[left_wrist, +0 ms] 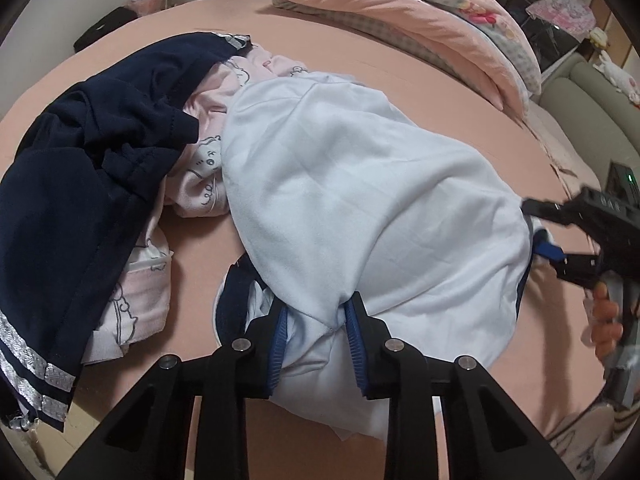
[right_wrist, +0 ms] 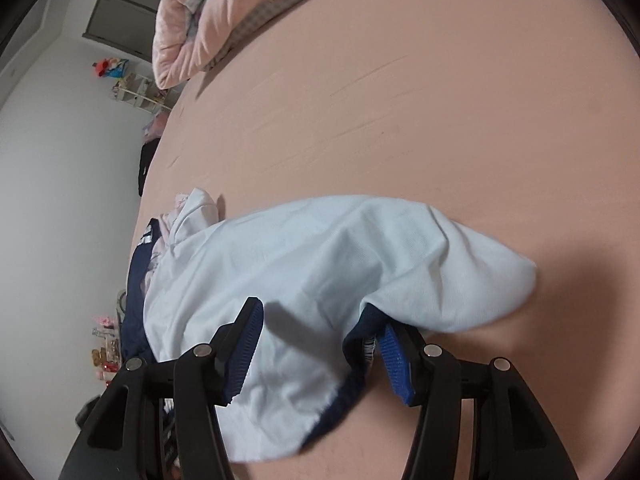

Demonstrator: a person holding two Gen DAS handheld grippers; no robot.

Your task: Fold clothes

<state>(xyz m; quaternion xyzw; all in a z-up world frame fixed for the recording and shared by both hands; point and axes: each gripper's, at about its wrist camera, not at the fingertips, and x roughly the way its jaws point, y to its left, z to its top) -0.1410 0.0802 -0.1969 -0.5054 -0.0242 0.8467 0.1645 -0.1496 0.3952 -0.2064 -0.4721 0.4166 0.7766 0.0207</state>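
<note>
A pale blue garment [left_wrist: 352, 184] with navy trim lies crumpled on the pink bed [left_wrist: 360, 52]. My left gripper [left_wrist: 316, 308] has its jaws partly apart around a bunched edge of it at the near side. My right gripper [left_wrist: 544, 232] sits at the garment's right edge, jaws apart, with the cloth between them. In the right wrist view the garment [right_wrist: 320, 256] lies between the wide-apart blue pads of my right gripper [right_wrist: 320, 320] and its navy hem [right_wrist: 356, 364] hangs beside the right pad.
A navy garment with silver bands [left_wrist: 80, 184] and a pink printed garment [left_wrist: 208, 160] lie heaped at the left. A folded pink quilt [left_wrist: 400, 12] lies at the far side, also in the right wrist view [right_wrist: 208, 20]. The bed's edge runs along the left.
</note>
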